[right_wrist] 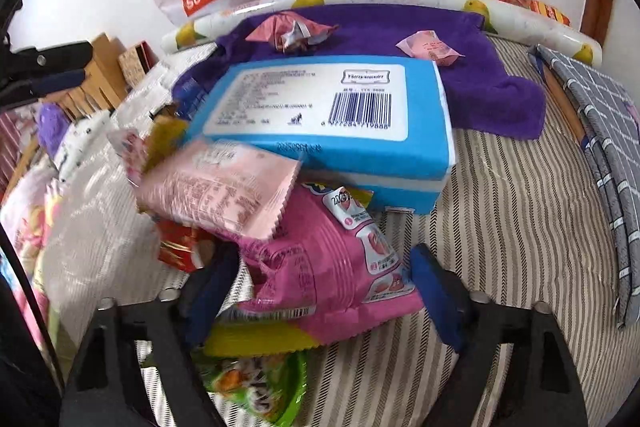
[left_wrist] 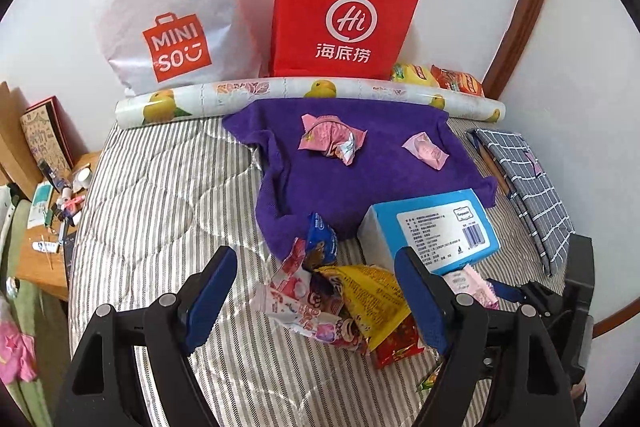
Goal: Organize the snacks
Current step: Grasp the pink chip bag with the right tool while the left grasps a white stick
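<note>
A striped bed point(left_wrist: 152, 195) carried everything. At its far edge, against the wall, stood a white MINISO bag point(left_wrist: 168, 11) on the left and a red paper bag point(left_wrist: 344, 11) to its right, with a fruit-printed roll point(left_wrist: 280, 91) lying across in front of both. Nearer lay a purple towel point(left_wrist: 360, 183) holding two pink wrappers well apart: a crumpled one point(left_wrist: 332, 141) at left and a small one point(left_wrist: 426, 151) at right. A blue tissue pack point(right_wrist: 332, 115) rested on the towel's near right corner.

Just near of the pack sat a heap of snacks. The left gripper point(left_wrist: 316, 299) hung over its crumpled packets point(left_wrist: 340, 307), jaws wide apart and holding nothing. The right gripper point(right_wrist: 320, 291) stood with jaws spread on either side of a magenta snack bag point(right_wrist: 328, 267), not clamped on it. A blurred pale pink packet point(right_wrist: 216, 187) lay over that bag's far left end, and a green packet point(right_wrist: 260, 391) showed beneath it.
</note>
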`<state>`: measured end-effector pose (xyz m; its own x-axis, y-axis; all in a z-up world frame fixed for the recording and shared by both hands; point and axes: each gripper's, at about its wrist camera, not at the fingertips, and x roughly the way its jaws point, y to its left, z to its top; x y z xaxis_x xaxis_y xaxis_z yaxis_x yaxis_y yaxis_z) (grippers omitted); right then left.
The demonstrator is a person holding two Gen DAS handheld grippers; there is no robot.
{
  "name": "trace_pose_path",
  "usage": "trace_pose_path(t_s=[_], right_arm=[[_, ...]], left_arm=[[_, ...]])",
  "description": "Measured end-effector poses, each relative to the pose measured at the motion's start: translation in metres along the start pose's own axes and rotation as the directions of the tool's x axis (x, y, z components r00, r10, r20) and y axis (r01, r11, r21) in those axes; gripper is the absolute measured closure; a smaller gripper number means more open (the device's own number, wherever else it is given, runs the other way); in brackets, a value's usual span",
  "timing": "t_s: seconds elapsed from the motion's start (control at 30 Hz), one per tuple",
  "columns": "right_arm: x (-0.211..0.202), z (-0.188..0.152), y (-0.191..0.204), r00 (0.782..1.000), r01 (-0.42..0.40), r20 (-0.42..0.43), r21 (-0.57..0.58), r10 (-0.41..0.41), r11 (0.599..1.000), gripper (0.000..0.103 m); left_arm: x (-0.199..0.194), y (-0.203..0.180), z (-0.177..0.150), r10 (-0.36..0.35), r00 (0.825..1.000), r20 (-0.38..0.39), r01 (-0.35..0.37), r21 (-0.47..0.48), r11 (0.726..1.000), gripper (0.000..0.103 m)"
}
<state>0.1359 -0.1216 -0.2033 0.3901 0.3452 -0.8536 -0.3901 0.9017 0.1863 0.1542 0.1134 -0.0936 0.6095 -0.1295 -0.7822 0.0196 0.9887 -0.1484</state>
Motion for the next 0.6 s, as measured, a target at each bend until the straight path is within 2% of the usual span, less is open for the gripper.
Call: trace_pose_path(t_s=[0.13, 0.27, 0.37, 0.6], right_arm=[[-0.017, -0.002, -0.005, 0.999, 0.017, 0.036, -0.011, -0.017, 1.000, 0.032], [-0.043, -0.003, -0.020, 0.995, 0.057, 0.077, 0.020, -0.058, 0.998, 0.033], [-0.063, -0.007, -0.024, 0.991, 0.087, 0.106, -0.004, -0.086, 0.996, 0.033], [-0.081, -0.020, -0.034, 0.989, 0.074, 0.127, -0.002, -0.074, 0.997, 0.033]], left_arm=[[0.007, 0.003, -0.008, 0.026, 1.000, -0.010, -0.025, 0.010, 1.000, 0.023], [0.019, 0.008, -0.011, 0.005, 0.999, -0.039, -0.006, -0.027, 1.000, 0.023], [0.029, 0.007, -0.016, -0.011, 0.998, -0.065, 0.009, -0.036, 0.999, 0.023], [0.053, 0.011, -0.033, 0.034, 0.991, -0.126, -0.044, -0.076, 0.996, 0.023]])
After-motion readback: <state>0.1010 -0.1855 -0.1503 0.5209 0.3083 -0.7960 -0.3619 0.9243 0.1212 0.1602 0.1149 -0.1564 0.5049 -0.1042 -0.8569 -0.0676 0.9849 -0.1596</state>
